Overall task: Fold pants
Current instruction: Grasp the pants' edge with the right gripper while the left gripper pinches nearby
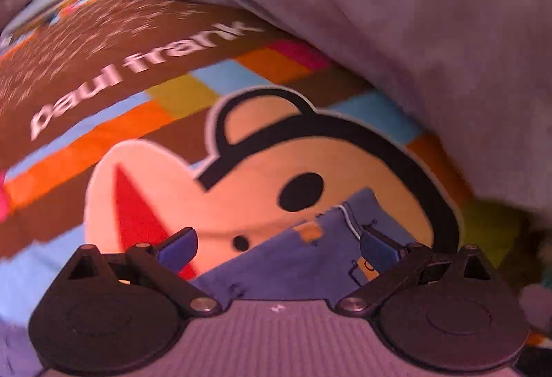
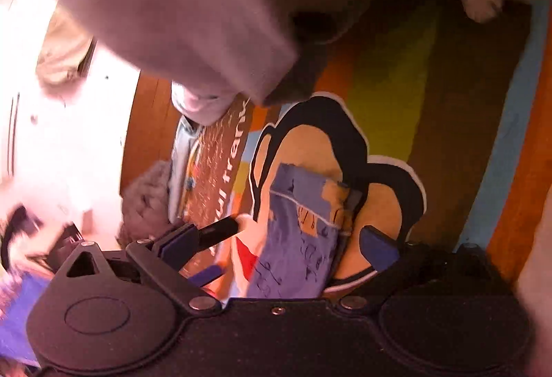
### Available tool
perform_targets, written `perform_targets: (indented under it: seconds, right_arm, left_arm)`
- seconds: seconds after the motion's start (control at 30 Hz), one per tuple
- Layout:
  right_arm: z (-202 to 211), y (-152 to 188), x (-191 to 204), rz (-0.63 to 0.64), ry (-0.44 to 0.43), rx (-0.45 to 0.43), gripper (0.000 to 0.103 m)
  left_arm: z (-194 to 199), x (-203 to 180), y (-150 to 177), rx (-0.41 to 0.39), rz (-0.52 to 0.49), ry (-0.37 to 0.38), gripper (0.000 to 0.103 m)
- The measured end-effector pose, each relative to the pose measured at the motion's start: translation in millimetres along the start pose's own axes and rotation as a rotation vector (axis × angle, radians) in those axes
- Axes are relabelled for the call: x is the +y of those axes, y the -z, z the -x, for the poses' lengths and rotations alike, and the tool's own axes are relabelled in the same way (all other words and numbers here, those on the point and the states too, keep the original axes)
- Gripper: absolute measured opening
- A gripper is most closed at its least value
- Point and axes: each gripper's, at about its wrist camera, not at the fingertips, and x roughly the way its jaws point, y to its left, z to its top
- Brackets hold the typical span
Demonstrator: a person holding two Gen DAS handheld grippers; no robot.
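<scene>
The pants are small, blue-purple with dark and orange print. In the left wrist view the pants [image 1: 303, 256] lie between the spread fingers of my left gripper [image 1: 276, 247], on a monkey-face blanket [image 1: 241, 180]. The jaws stand wide apart and do not pinch the cloth. In the right wrist view the folded pants [image 2: 296, 239] lie between the spread fingers of my right gripper [image 2: 289, 239], which is open above them. The other gripper's dark finger [image 2: 220, 230] reaches in from the left.
A pale grey-lilac garment [image 1: 396, 15] is draped over the blanket at upper right, also seen in the right wrist view [image 2: 165, 4]. The brown "paul frank" band [image 1: 138, 66] runs beside it. A wooden floor [image 2: 148, 125] and fuzzy grey item [image 2: 145, 194] lie left.
</scene>
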Motion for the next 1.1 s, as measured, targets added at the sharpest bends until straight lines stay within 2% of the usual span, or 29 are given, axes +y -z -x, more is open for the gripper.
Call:
perform_targets:
  seconds: [0.07, 0.17, 0.27, 0.37, 0.53, 0.67, 0.73, 0.8, 0.87, 0.93, 1.0, 1.1]
  right_arm:
    - [-2, -1, -3, -0.003, -0.014, 0.001, 0.098]
    - [-5, -3, -3, 0.023, -0.011, 0.006, 0.095]
    - [-6, -6, -4, 0.046, 0.027, -0.002, 0.088]
    - [-14, -2, 1, 0.073, 0.055, -0.002, 0.088]
    - [-17, 6, 7, 0.148, 0.093, -0.022, 0.083]
    - [-35, 9, 19, 0.183, 0.120, -0.022, 0.078]
    - [-36, 8, 19, 0.168, 0.137, -0.034, 0.066]
    - [-37, 6, 13, 0.130, 0.162, -0.030, 0.035]
    - [-39, 7, 12, 0.131, 0.181, -0.022, 0.018]
    - [-41, 13, 23, 0.219, 0.185, -0.022, 0.014]
    - [-42, 26, 44, 0.386, 0.195, -0.046, 0.014]
    - [-44, 55, 76, 0.648, 0.207, -0.066, 0.014]
  left_arm:
    - [-18, -10, 1, 0.027, -0.039, -0.030, 0.102]
    - [-37, -5, 4, 0.065, -0.018, -0.059, 0.103]
    - [-42, 8, 4, 0.090, 0.054, 0.005, 0.103]
    - [-38, 21, 0, 0.100, 0.063, 0.058, 0.103]
    - [-27, 51, -13, 0.084, 0.263, 0.036, 0.102]
    - [-16, 71, -5, 0.075, 0.487, 0.140, 0.103]
    - [-12, 75, 0, 0.101, 0.553, 0.197, 0.102]
    - [-4, 73, -1, 0.109, 0.553, 0.223, 0.102]
    - [8, 66, -6, 0.095, 0.512, 0.231, 0.102]
    - [20, 57, -15, 0.096, 0.472, 0.244, 0.102]
    - [24, 48, -24, 0.121, 0.446, 0.262, 0.102]
    - [25, 33, -34, 0.213, 0.431, 0.271, 0.101]
